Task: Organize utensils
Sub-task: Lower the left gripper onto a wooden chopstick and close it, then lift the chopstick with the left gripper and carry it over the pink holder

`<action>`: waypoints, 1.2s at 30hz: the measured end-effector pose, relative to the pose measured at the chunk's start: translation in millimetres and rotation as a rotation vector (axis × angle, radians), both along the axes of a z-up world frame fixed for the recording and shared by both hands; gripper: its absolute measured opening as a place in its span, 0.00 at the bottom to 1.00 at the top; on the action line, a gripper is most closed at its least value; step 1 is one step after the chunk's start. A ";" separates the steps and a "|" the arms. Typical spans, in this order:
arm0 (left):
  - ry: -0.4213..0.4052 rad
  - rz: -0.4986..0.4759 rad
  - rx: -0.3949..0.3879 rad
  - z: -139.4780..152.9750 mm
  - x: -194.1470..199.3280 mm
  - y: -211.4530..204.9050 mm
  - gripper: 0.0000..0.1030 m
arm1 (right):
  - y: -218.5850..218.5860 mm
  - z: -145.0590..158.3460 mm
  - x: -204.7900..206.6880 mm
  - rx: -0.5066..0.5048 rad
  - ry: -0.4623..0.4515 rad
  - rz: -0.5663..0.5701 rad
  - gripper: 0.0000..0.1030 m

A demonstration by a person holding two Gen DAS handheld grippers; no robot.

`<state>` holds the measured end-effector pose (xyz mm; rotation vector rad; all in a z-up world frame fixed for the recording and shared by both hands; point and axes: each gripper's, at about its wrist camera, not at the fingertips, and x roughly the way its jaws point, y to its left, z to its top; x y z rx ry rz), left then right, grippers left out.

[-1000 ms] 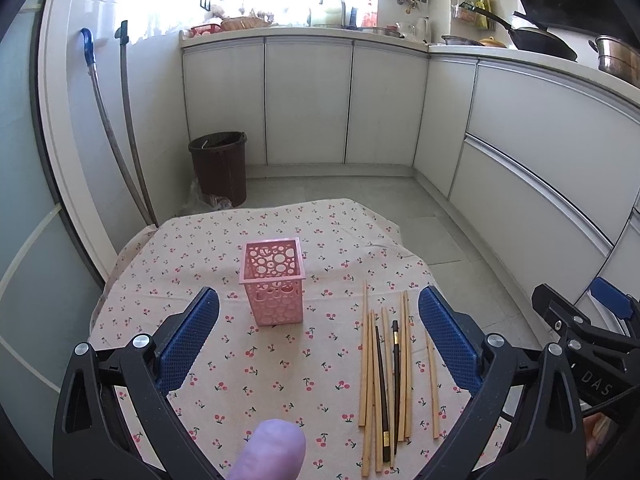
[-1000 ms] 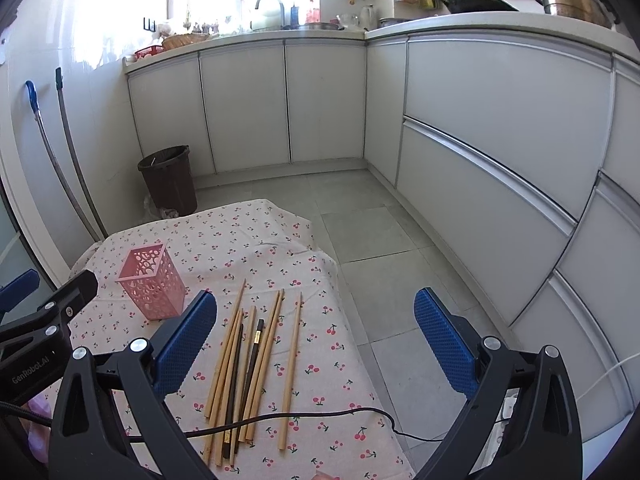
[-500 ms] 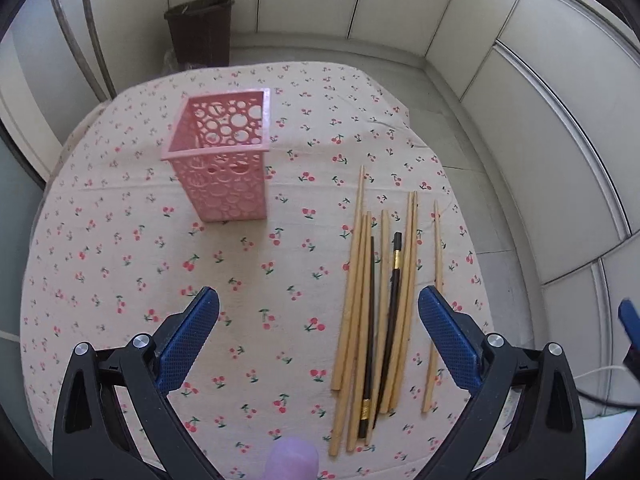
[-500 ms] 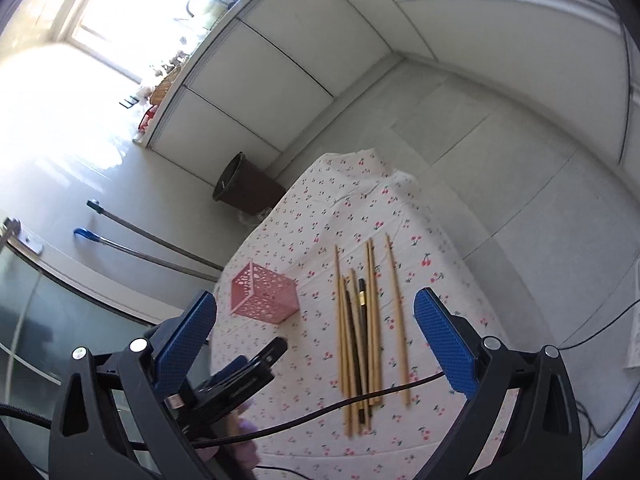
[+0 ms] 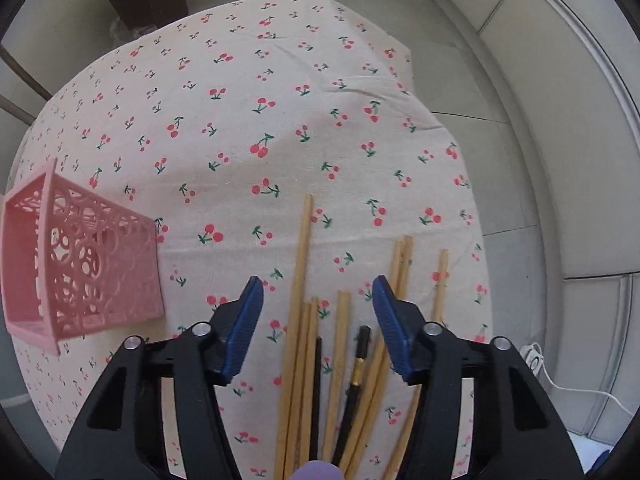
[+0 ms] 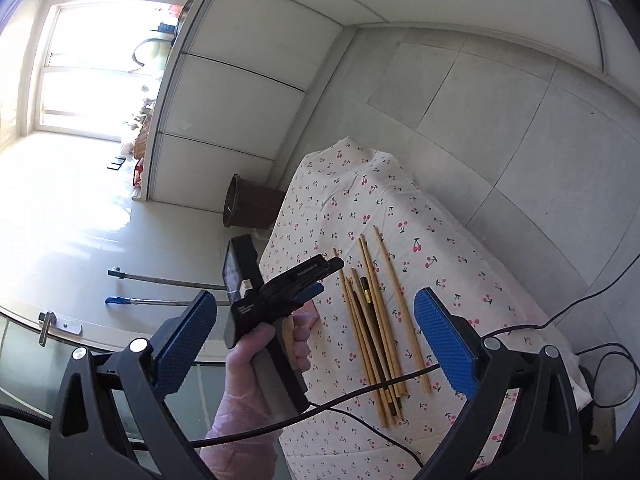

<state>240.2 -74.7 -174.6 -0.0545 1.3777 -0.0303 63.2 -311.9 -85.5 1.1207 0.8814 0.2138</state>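
Several wooden chopsticks (image 5: 300, 304) and two dark ones (image 5: 356, 368) lie side by side on the cherry-print cloth (image 5: 240, 120). My left gripper (image 5: 318, 300) is open, low over the bundle, with its blue pads on either side of the middle sticks. A pink perforated holder (image 5: 80, 264) stands on the cloth to the left. My right gripper (image 6: 316, 320) is open and empty, held high and tilted, looking down on the chopsticks (image 6: 376, 312) and on the left gripper (image 6: 316, 280) in a gloved hand.
A brown bin (image 6: 248, 208) stands on the floor beyond the table. White cabinets (image 6: 248, 80) line the wall. A black cable (image 6: 360, 392) crosses the near ends of the chopsticks. Two poles (image 6: 160, 292) lean at the wall.
My left gripper has come down and forward over the chopsticks and narrowed its opening. My right gripper has lifted and rolled, so the table now sits lower in its view.
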 end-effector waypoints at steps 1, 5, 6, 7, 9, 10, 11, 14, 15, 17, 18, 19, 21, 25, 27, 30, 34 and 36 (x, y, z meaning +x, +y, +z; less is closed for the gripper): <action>-0.008 0.001 0.007 -3.4 2.8 1.1 0.44 | 0.3 -0.5 3.5 -0.005 -0.001 0.011 0.94; 0.013 0.006 -0.032 -16.3 11.0 4.9 0.41 | 6.4 -2.0 17.4 -0.065 0.009 0.037 0.94; 0.028 0.000 -0.046 -20.8 12.0 4.5 0.41 | 9.3 -2.5 21.7 -0.095 0.016 0.041 0.94; 0.027 -0.010 -0.036 -24.1 13.6 3.1 0.41 | 11.3 -4.3 24.9 -0.122 0.024 0.043 0.94; 0.003 -0.035 0.002 -25.8 13.9 -0.4 0.39 | 15.7 -7.0 34.0 -0.175 0.038 0.045 0.94; -0.003 -0.040 0.019 -25.6 13.9 -0.5 0.32 | 18.2 -8.5 38.9 -0.202 0.044 0.048 0.93; -0.009 -0.044 0.034 -25.1 14.9 0.0 0.21 | 20.0 -9.8 42.6 -0.221 0.047 0.049 0.94; -0.013 -0.050 0.032 -24.9 19.0 5.1 0.08 | 23.5 -17.1 53.1 -0.257 0.052 0.053 0.93; -0.014 -0.051 0.028 -24.6 19.7 7.8 0.07 | 23.7 -20.8 56.1 -0.261 0.058 0.051 0.93; -0.023 -0.053 0.018 -23.2 17.4 12.5 0.05 | 24.9 -31.5 63.7 -0.260 0.083 0.048 0.93; -0.033 -0.058 0.019 -21.9 14.2 14.1 0.05 | 26.7 -37.6 68.2 -0.263 0.100 0.053 0.93; -0.047 -0.069 0.024 -19.7 8.8 15.2 0.05 | 29.2 -43.3 72.5 -0.273 0.117 0.058 0.93; -0.085 -0.099 0.023 -13.0 -5.5 16.6 0.04 | 36.7 -52.3 80.8 -0.325 0.146 0.071 0.93; -0.190 -0.180 -0.026 26.0 -54.2 23.5 0.04 | 55.8 -57.0 93.4 -0.434 0.133 0.112 0.89; -0.232 -0.218 -0.049 48.3 -80.9 31.0 0.05 | 68.5 -55.7 101.1 -0.497 0.113 0.144 0.88; -0.314 -0.264 -0.057 86.5 -126.2 50.7 0.05 | 91.4 -59.9 117.7 -0.655 0.122 0.218 0.84; -0.385 -0.272 -0.073 116.0 -162.4 70.8 0.05 | 108.9 -80.6 135.8 -0.753 0.175 0.297 0.73; -0.418 -0.259 -0.095 126.4 -173.7 77.6 0.05 | 111.5 -95.0 143.1 -0.725 0.221 0.305 0.69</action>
